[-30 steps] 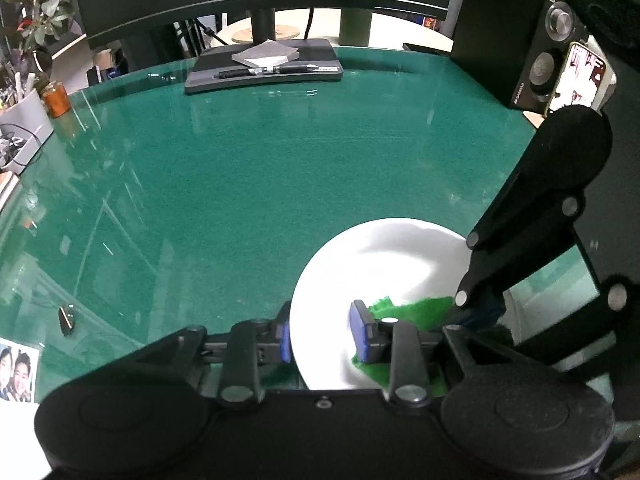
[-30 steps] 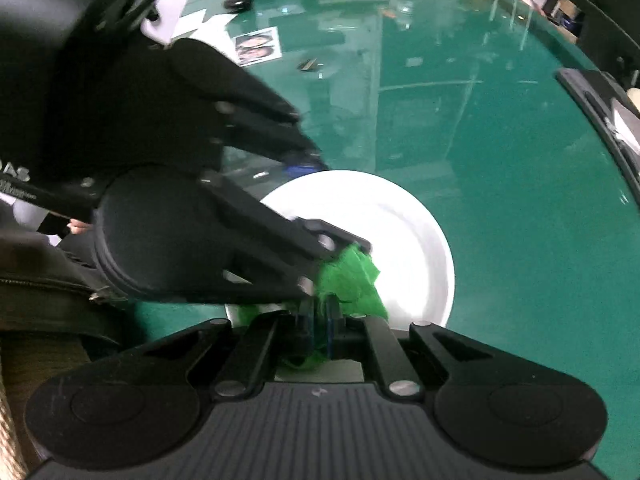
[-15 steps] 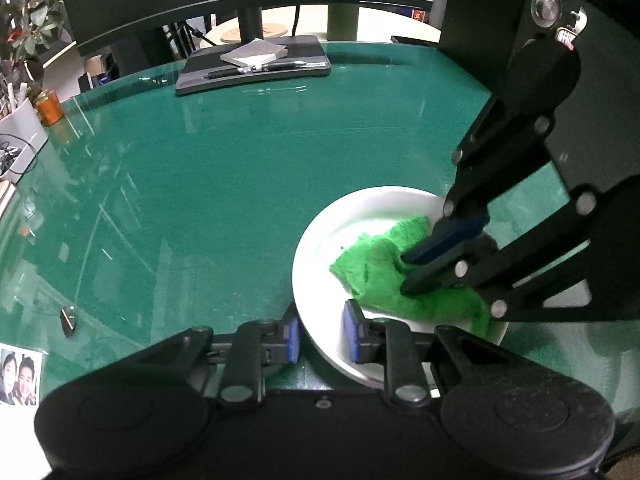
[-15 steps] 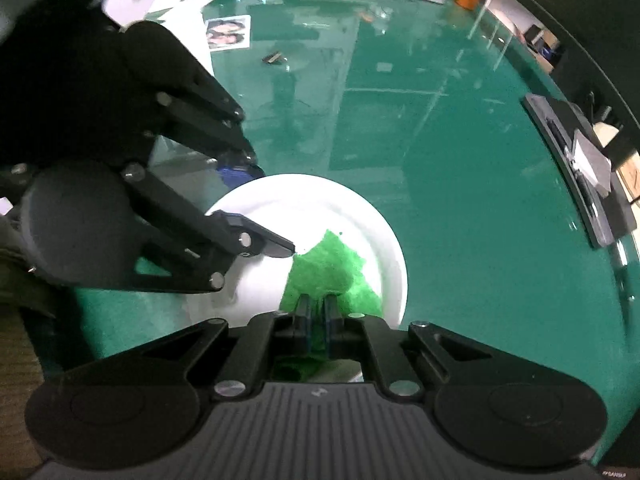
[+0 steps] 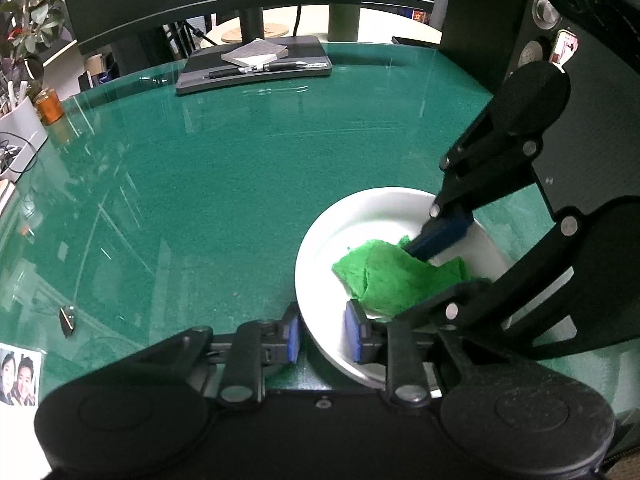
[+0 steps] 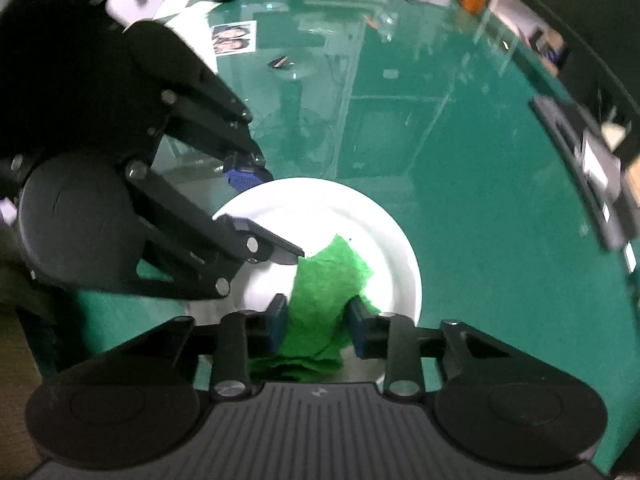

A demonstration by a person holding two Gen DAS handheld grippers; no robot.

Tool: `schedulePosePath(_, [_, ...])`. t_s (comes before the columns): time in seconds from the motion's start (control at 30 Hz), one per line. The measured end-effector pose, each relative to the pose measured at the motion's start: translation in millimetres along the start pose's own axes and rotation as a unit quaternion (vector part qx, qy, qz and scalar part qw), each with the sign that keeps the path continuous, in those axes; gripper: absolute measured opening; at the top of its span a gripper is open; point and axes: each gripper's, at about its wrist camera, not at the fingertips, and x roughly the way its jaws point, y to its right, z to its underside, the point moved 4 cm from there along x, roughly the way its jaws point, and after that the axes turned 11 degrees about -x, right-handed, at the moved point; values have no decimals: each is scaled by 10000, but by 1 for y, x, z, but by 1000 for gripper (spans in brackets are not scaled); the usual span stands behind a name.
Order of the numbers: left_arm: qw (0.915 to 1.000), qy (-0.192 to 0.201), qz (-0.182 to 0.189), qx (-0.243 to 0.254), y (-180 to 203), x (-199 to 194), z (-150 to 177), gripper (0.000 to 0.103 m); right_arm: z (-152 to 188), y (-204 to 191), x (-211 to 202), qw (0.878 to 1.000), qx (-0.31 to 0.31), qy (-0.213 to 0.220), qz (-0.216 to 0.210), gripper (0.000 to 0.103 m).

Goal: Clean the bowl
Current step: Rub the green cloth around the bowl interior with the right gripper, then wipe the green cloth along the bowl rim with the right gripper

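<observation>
A white bowl (image 5: 360, 216) sits on the green glass table, with a crumpled green cloth (image 5: 396, 276) lying inside it. My left gripper (image 5: 322, 338) straddles the bowl's near rim, one blue pad inside and one outside, with a small gap to the rim on each side. In the right wrist view the bowl (image 6: 372, 220) and the cloth (image 6: 324, 280) show below. My right gripper (image 6: 316, 326) is open, its pads on either side of the cloth and apart from it. The left gripper's fingers (image 6: 240, 236) reach in from the left.
A closed laptop (image 5: 256, 68) with a notepad and pen lies at the far edge. A white box and orange jar (image 5: 50, 104) stand at the far left. A small clip (image 5: 67, 320) and a photo (image 5: 18, 372) lie near left. A dark speaker (image 5: 552, 20) stands at the right.
My right gripper has opened and let go of the green cloth, which now lies loose in the bowl. My left gripper stays at the bowl's rim.
</observation>
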Motion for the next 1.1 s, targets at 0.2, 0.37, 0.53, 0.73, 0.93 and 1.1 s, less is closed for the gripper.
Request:
schedulePosePath(0.2, [10000,-1,-10,6,0,1,-2,28,1,-2,-10,9999,-51,94,-51,58])
schedulePosePath(0.37, [10000,7,-23,18,0,0,-1,28,0,-1,-21,9993,-28,372,-14,53])
schedulePosePath(0.53, [10000,16,-32,5,0,0,-1,28,2,6,-12,9993,217,297,23,6])
schedulePosePath(0.73, [10000,17,-35,2,-1,0,-1,28,-1,3,-4,9998,166,91,94,10])
schedulePosePath(0.93, [10000,-3,-59,62,1,1,-2,29,-4,-4,-3,9998,-110,-107,142,11])
schedulePosePath(1.1, [9998,-38,-83,155,3,2,-4,26,-6,-5,-1,9981,179,-180,-562,9])
